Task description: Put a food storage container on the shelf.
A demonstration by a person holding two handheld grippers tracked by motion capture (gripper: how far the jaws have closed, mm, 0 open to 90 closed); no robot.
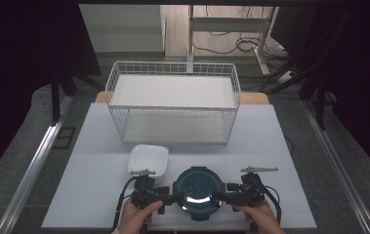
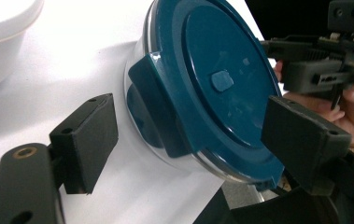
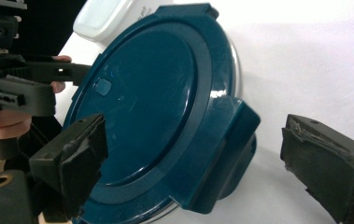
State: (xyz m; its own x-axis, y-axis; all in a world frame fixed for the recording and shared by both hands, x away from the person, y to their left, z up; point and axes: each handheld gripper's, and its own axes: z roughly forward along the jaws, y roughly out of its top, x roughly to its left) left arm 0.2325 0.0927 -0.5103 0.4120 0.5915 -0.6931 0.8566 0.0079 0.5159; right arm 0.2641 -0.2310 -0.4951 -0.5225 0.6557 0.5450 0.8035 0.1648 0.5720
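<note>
A round clear container with a dark blue lid (image 1: 198,189) stands near the table's front edge. From the left, my left gripper (image 1: 174,197) reaches its rim; from the right, my right gripper (image 1: 219,196) does the same. In the left gripper view the container (image 2: 212,79) lies between the open jaws of the left gripper (image 2: 188,140), which straddle a blue side clasp (image 2: 153,107). In the right gripper view the right gripper (image 3: 202,163) is open around the opposite clasp (image 3: 226,149) of the container (image 3: 142,102). Neither pair of pads presses on it.
A white square bowl (image 1: 147,161) sits just behind and left of the container. A white wire rack (image 1: 173,102) with two shelves stands at the back of the white table mat (image 1: 90,185). A person's hands (image 1: 138,217) hold both grippers at the front edge.
</note>
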